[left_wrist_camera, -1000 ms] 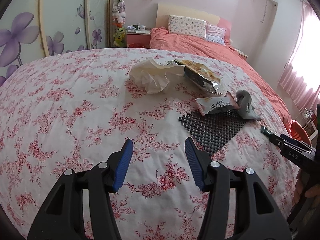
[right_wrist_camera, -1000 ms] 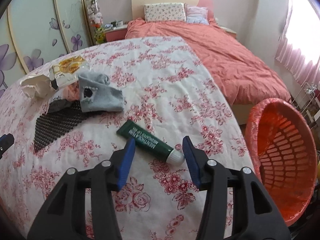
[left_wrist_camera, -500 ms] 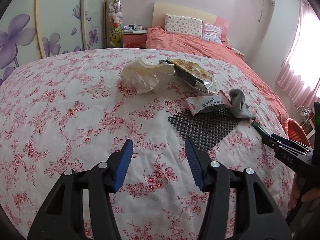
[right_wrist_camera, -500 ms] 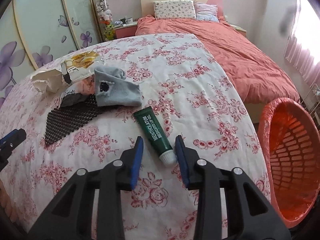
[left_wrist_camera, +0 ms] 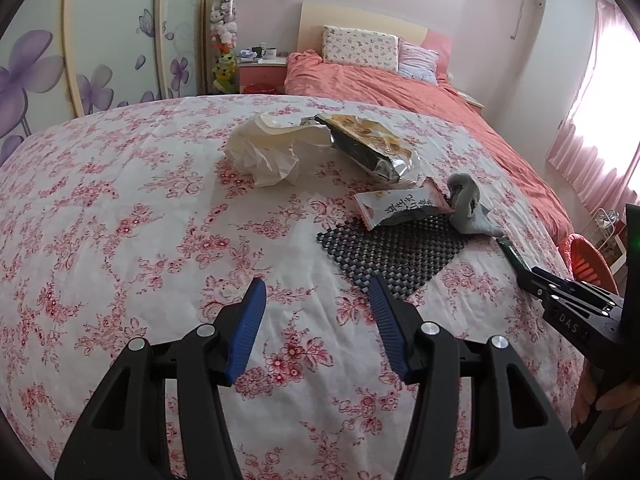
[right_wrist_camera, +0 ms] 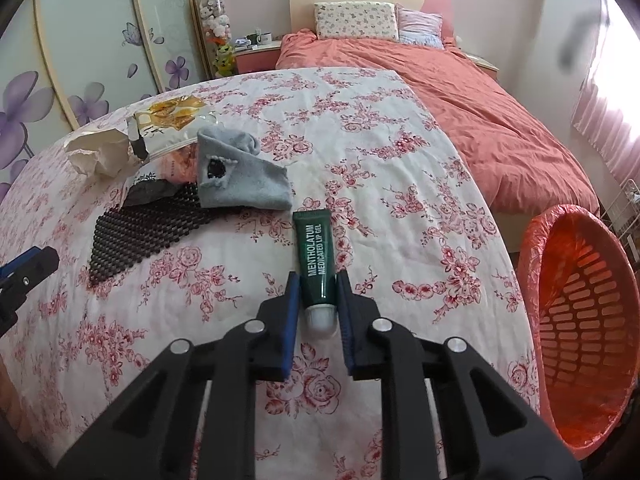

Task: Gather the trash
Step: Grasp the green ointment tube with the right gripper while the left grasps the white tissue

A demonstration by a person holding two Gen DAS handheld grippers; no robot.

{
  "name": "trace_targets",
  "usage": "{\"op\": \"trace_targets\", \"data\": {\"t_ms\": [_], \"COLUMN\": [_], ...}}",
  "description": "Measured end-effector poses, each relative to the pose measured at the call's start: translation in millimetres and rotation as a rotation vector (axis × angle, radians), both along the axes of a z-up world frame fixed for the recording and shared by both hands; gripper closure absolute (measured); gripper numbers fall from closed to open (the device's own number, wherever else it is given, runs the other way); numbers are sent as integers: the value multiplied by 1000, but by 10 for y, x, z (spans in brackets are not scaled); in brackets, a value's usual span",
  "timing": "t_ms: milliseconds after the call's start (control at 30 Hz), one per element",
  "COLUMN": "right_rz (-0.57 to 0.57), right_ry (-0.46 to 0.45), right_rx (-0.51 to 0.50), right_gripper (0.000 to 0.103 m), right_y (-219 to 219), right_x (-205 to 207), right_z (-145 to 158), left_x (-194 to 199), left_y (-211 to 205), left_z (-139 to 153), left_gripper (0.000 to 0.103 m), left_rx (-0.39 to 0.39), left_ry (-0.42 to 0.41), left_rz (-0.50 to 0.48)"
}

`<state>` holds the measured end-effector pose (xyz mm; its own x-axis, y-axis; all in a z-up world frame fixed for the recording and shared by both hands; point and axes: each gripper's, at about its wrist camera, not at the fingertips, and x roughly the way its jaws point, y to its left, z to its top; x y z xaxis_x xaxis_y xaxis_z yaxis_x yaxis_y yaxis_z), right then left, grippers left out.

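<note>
Green lip-gel tube [right_wrist_camera: 316,264], near the bed's right edge beside the orange basket [right_wrist_camera: 580,320]: right gripper [right_wrist_camera: 318,292] pinches its tapered cap end, liable to squirt free; left gripper [left_wrist_camera: 316,320] hangs wide, empty.

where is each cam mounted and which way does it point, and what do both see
Left wrist: sits on the open left gripper, looking forward over the floral bedspread at the crumpled white paper bag; the right gripper shows at right.
Right wrist: sits on the right gripper, looking along its fingers at the dark green lip gel tube between them, beside the orange plastic basket; the left gripper's tip shows at left.
Shared: black mesh mat, grey sock.
</note>
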<state>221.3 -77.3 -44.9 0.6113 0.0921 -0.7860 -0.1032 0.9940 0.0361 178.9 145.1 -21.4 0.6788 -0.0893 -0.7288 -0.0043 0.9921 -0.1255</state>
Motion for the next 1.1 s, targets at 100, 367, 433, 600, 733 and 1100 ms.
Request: {"op": "trace_targets", "data": {"t_ms": [100,367,433,600,733,1100], "right_rz": [-6,-26,-30,-33,-41,-52], "right_ry": [-4,-8,-9,-17,-19,-17], "right_rx": [4,16,18,0,3,5], "right_gripper": [85,85,85,85,85,85], "right_y": [-15,-77,-84,-87,-108,-190], "right_x": [-22,-86,-104,-136,-148,-178], "right_z": [0,2,4,-5,-2,-11], "left_x": [4,35,60,210,439,1014], "left_y": [-19,41,93,212,256,329], "left_z": [-3,22,47,238,360,242], "left_gripper": [49,47,45,44,44,46], "left_rx": [-1,-6,-22,-61,-75,-116], "left_ry": [-1,-12,-16,-59,-78,63], "left_rz": [-4,19,36,86,119,170]}}
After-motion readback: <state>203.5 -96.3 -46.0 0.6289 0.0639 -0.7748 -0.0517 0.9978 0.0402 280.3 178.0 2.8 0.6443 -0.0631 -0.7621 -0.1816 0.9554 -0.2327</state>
